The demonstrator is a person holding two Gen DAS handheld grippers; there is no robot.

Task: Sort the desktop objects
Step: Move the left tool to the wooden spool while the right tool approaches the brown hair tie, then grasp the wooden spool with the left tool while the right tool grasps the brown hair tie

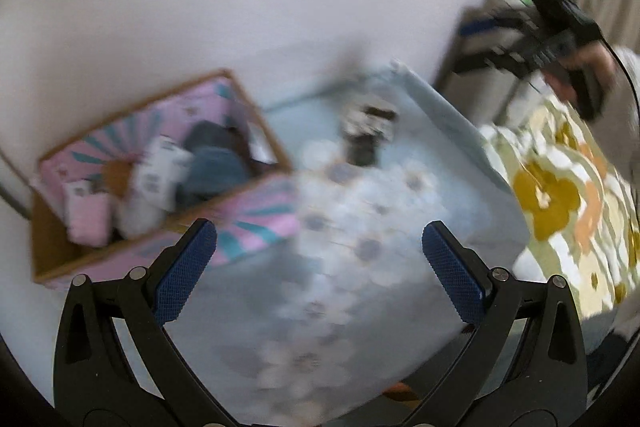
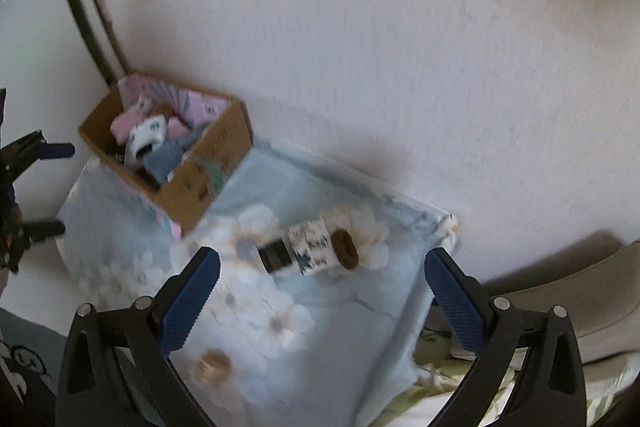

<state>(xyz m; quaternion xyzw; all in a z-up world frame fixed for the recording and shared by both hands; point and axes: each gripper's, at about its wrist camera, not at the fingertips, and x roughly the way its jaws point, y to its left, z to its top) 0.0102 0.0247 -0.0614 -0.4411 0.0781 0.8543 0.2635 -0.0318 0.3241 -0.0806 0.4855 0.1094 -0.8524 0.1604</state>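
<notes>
Item: roll (image 2: 310,248), lying on its side on the pale blue floral cloth (image 2: 352,307), brown cardboard core facing right, wrapped in a white printed band with a dark band at its left end. Position: near the middle of the cloth, to the right of the box and apart from it, ahead of and between the right gripper's fingers without touching them. In the left wrist view the same roll (image 1: 366,129) is blurred and its print cannot be read.

Second, smaller brown ring (image 2: 212,365): on the cloth nearer the camera, blurred; what it is cannot be told.

Container: cardboard box (image 2: 208,169), open at the top, pink and teal printed lining, standing on the far left part of the cloth against the white wall (image 2: 380,47). Contents: pink, white and blue-grey bundles piled together, individual kinds not clear. In the left wrist view the box (image 1: 256,223) lies left of the roll.

Right gripper (image 2: 322,301): blue-padded fingers wide apart, nothing between them, held above the cloth.

Left gripper (image 1: 320,269): blue-padded fingers likewise spread wide, empty, over the near part of the cloth.

Surroundings: flowered yellow and white bedding (image 1: 560,195) just beside the cloth's right edge; a hand (image 1: 588,71) holding the right gripper at upper right of the left wrist view.
</notes>
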